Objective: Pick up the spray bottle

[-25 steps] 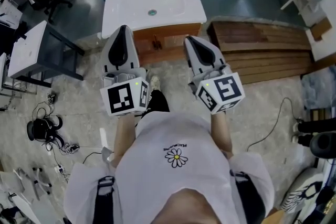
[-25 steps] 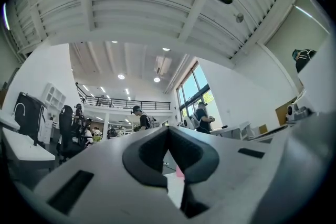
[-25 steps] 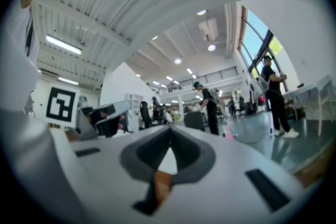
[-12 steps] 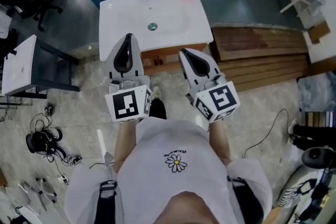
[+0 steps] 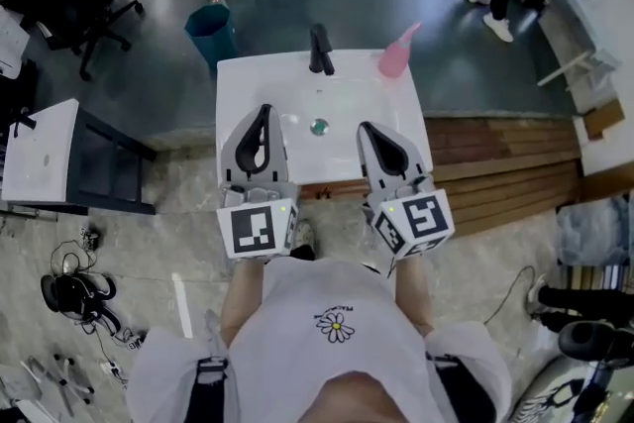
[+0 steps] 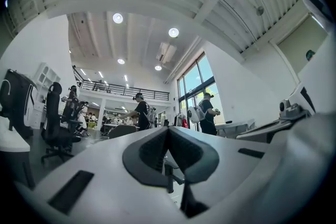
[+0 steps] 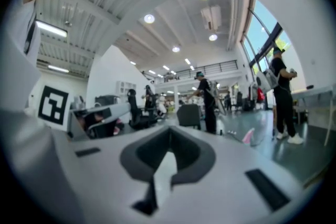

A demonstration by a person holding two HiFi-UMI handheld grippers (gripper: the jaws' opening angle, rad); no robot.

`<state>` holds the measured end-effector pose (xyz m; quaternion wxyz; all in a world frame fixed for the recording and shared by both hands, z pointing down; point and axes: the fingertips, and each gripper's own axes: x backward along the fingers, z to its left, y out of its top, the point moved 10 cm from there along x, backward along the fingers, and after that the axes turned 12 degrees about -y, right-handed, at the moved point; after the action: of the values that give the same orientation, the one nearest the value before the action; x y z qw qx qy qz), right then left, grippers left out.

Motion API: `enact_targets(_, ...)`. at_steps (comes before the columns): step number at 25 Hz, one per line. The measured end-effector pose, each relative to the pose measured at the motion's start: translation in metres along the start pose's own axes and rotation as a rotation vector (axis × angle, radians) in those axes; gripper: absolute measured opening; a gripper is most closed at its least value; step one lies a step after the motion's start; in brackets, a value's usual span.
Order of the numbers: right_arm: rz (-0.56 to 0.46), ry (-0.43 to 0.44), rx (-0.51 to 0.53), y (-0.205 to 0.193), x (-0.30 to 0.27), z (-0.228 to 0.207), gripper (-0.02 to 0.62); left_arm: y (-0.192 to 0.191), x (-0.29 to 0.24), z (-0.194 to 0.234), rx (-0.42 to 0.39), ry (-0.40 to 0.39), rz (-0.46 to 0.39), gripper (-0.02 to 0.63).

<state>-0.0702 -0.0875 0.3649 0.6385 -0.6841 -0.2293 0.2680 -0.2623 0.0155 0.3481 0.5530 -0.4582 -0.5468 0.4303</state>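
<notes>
1. Bottle (image 5: 398,54): pink sprayer, standing on the back right corner of the sink (image 5: 248,79), just right of the faucet (image 5: 320,50). Untouched.
2. Right gripper (image 5: 369,129): jaws together, nothing between them. It hangs over the basin's front right. The bottle lies beyond it and a little to the right, not yet within reach.
3. Left gripper (image 5: 265,110): jaws together too, empty, over the basin's front left, near the drain (image 5: 318,126).
4. Change: a second ago both grippers hung short of the sink's front edge, with the bottle far up the head view. You've walked in, and both tips now reach over the basin.
5. Meaning: approach nearly done, I'd judge. You've yet to part the right jaws; do that before closing the last gap to the bottle.
</notes>
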Motion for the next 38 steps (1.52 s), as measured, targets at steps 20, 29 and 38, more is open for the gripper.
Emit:
enact_targets(20,-0.047,0.008,0.053,0.008,-0.094,-0.02,0.029,-0.012,-0.05,0.039,-0.028,0.125,0.034,0.015)
enact_targets(29,-0.067,0.013,0.101,0.007,-0.101,-0.031,0.029,-0.019,-0.067,0.029,-0.033,0.118,0.03,0.015)
enact_targets(38,-0.071,-0.019,0.075,0.009,-0.096,-0.05,0.029,-0.021,-0.082,0.017,-0.021,0.092,0.018,0.017)
